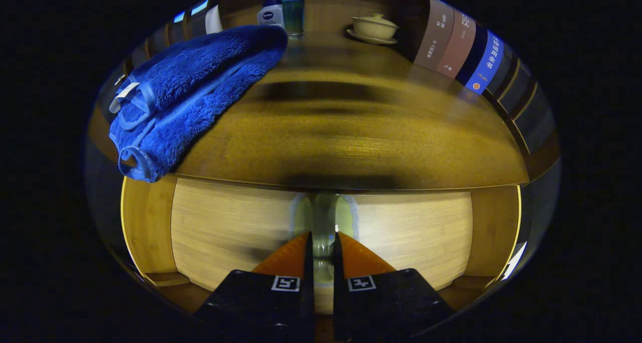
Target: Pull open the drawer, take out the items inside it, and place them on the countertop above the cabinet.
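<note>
Claw (pixel 322 240) nearly closed at one drawer (pixel 225 232) handle (pixel 323 217).

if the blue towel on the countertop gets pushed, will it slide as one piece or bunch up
The blue towel looks thick, fluffy and loosely folded, so it would probably bunch up rather than slide stiffly. One corner hangs over the countertop edge, so a push might drag it off. The hand-held gripper is nearly closed around the drawer handle.

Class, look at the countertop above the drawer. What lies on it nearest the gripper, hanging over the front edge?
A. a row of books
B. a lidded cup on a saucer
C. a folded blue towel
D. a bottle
C: the blue towel lies folded on the countertop, one corner drooping past its front edge above the drawer; the gripper is nearly shut at the drawer's handle.
</note>
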